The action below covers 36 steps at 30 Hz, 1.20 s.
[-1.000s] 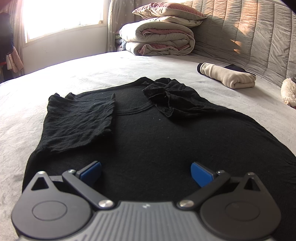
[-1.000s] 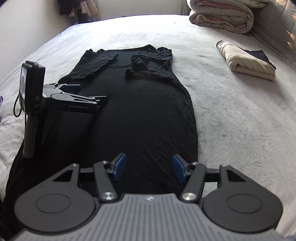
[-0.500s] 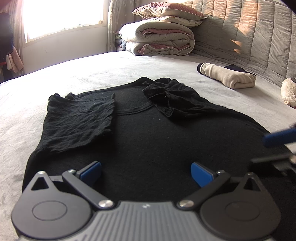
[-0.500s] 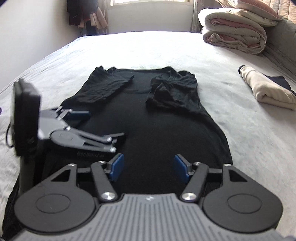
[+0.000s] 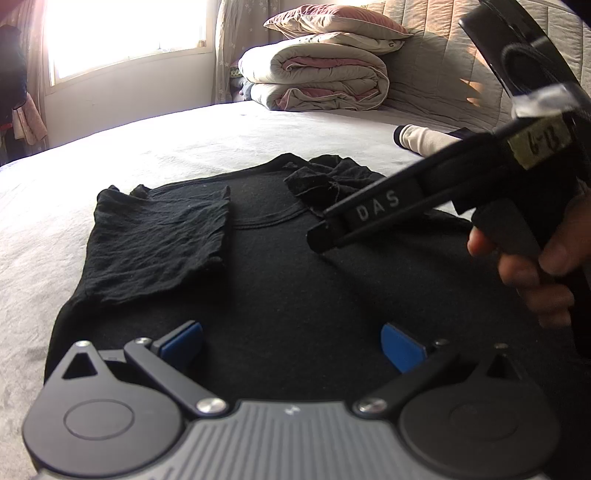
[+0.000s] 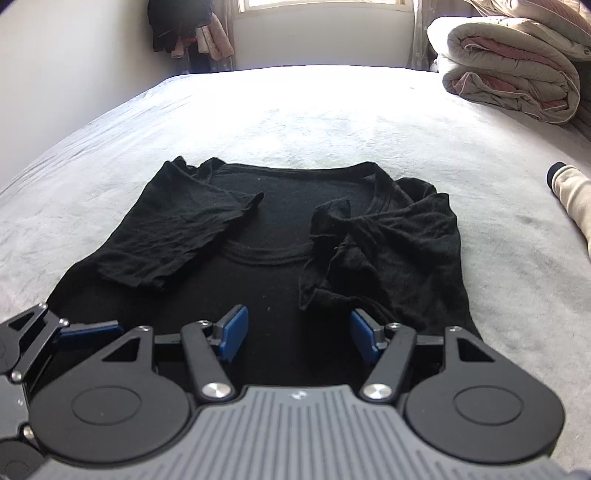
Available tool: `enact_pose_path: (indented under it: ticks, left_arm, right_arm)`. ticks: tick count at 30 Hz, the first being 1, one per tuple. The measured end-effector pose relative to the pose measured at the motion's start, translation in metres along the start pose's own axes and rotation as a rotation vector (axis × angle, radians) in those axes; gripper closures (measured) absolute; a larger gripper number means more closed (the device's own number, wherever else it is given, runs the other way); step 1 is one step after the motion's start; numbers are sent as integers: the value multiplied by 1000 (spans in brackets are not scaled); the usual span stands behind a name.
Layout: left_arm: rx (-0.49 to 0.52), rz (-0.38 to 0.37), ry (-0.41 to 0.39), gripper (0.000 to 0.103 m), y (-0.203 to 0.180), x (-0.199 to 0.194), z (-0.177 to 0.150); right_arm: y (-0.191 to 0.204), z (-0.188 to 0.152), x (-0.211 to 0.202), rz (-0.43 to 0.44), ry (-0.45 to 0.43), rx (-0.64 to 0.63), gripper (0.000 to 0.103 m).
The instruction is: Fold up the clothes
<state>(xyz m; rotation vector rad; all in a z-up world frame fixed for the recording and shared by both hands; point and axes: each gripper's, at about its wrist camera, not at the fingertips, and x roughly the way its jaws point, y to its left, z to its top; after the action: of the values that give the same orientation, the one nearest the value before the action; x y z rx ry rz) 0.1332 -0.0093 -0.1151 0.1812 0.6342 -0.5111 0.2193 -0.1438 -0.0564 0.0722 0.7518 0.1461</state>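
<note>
A black T-shirt [image 6: 273,229] lies flat on the bed, collar away from me. Its left sleeve [image 6: 177,236] is folded flat onto the chest; the right sleeve [image 6: 369,240] lies bunched and crumpled on the chest. My right gripper [image 6: 298,338] is open over the shirt's middle, just short of the crumpled sleeve, with nothing between its blue pads. In the left wrist view, a hand holds the right gripper [image 5: 325,236] side-on, its tip low over the cloth near the collar. My left gripper [image 5: 291,343] is open over the shirt's lower body, holding nothing.
A folded beige garment [image 5: 424,142] lies on the bed to the right. A stacked duvet and pillow [image 5: 321,81] sit by the quilted headboard. Clothes hang in the far corner [image 6: 184,29] beside the window. Grey sheet [image 6: 332,110] stretches beyond the collar.
The right gripper has travelled up along the shirt toward the collar and come into the left wrist view from the right. The left gripper has stayed still. The shirt has not shifted.
</note>
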Motion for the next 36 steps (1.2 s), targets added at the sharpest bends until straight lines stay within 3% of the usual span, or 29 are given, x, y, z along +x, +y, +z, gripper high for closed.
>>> enact_pose_path:
  ticks: [9, 14, 23, 36]
  left_arm:
    - [0, 0, 0, 0, 0, 0, 0]
    - [0, 0, 0, 0, 0, 0, 0]
    - [1, -1, 0, 0, 0, 0, 0]
    - [1, -1, 0, 0, 0, 0, 0]
  right_arm:
    - [0, -25, -26, 47, 20, -8, 38]
    - [3, -37, -34, 44, 17, -23, 32]
    - [6, -40, -33, 44, 16, -26, 24]
    - [11, -47, -47, 10, 7, -41, 23]
